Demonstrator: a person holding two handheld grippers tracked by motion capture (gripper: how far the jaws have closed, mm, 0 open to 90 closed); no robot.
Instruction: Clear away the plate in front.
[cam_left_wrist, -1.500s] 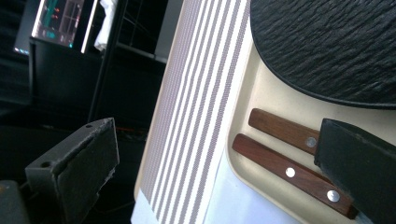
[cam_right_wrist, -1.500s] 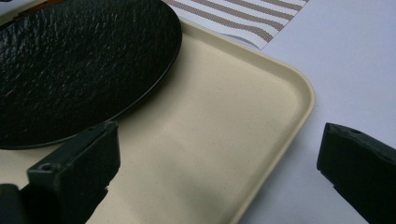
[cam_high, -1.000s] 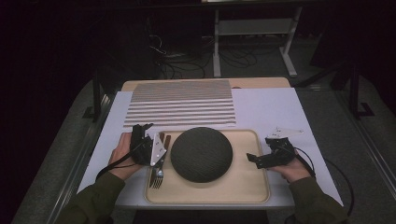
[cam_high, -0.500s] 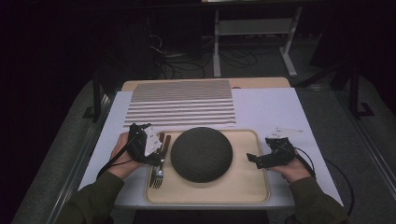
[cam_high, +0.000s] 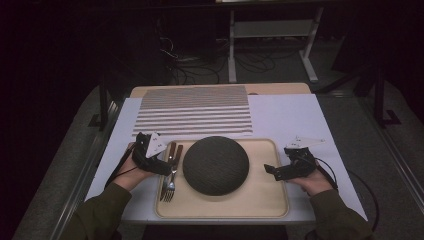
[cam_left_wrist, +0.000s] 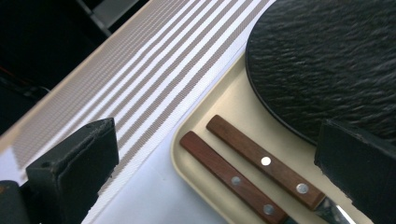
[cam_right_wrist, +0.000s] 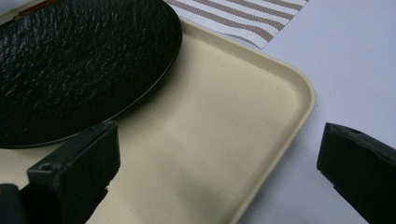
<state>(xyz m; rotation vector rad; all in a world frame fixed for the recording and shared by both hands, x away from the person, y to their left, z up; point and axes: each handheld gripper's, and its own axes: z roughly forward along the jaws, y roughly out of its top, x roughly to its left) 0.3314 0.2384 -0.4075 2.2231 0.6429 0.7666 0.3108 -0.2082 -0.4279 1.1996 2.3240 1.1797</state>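
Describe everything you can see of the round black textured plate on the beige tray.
The round black textured plate looks like matte slate, with a rippled surface and a thin rim. It lies flat and bare, left of centre on the beige tray. Two wooden-handled utensils lie beside its left edge, apart from it. The open left gripper and open right gripper flank it without touching.

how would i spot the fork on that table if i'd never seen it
Find the beige tray at the near edge of the table, with a round black plate on it. The fork lies in the strip left of the plate, by the left gripper. Beside it lies a second wood-handled utensil; the fork's metal prongs, pointing toward the person, set it apart.
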